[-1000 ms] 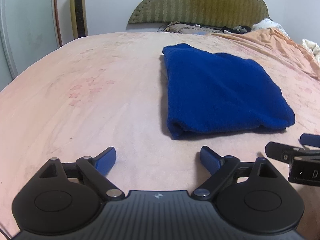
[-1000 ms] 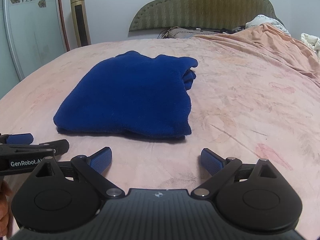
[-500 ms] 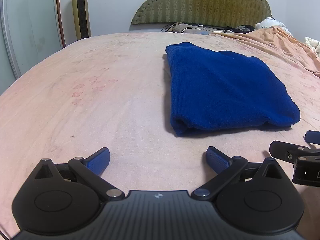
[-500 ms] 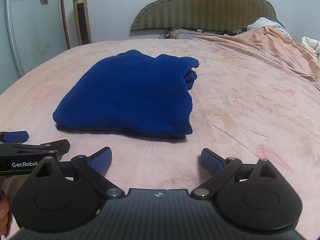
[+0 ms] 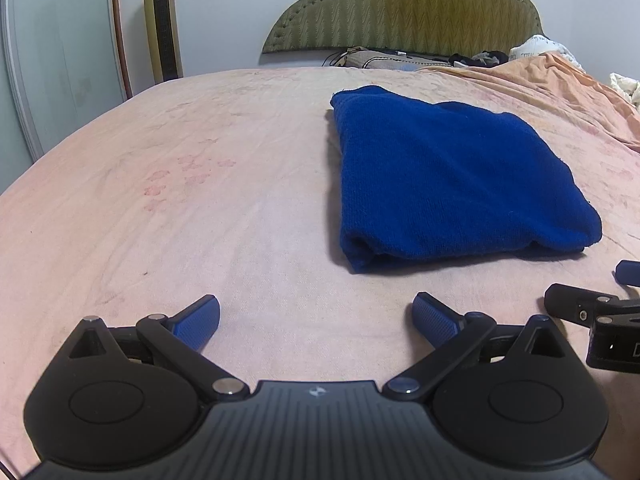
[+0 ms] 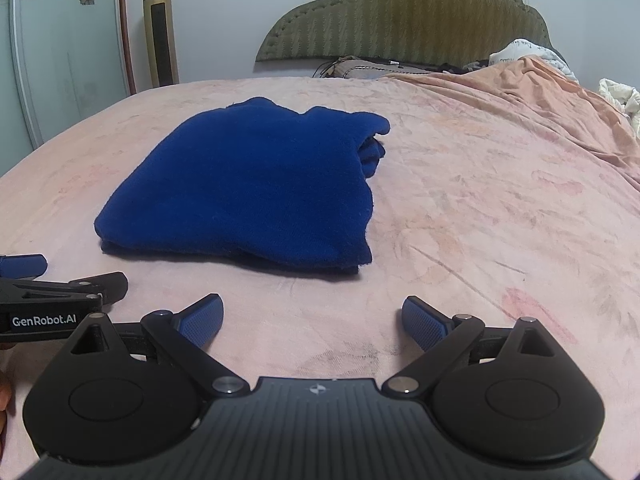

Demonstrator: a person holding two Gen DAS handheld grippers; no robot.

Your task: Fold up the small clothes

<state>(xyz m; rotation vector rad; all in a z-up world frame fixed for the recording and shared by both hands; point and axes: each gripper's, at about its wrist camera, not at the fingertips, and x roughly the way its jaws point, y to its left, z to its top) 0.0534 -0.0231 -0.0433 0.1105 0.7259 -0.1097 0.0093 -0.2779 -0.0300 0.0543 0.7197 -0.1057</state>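
Note:
A dark blue knit garment (image 5: 448, 176) lies folded into a flat rectangle on the pink bed sheet (image 5: 200, 200). It also shows in the right wrist view (image 6: 248, 188). My left gripper (image 5: 316, 316) is open and empty, short of the garment's near left corner. My right gripper (image 6: 312, 318) is open and empty, short of the garment's near right edge. Each gripper shows at the edge of the other's view: the right one (image 5: 592, 312) and the left one (image 6: 60, 292). Neither touches the garment.
A green padded headboard (image 5: 404, 12) stands at the far end with pillows and cables below it. An orange blanket (image 6: 532, 92) and white cloth (image 6: 620, 92) lie at the far right. A gold tower fan (image 5: 162, 20) and a glass door (image 5: 52, 52) stand at the left.
Both grippers have drawn back slightly and tilted up, so more of the headboard and wall shows. The garment has not moved. Both stay open.

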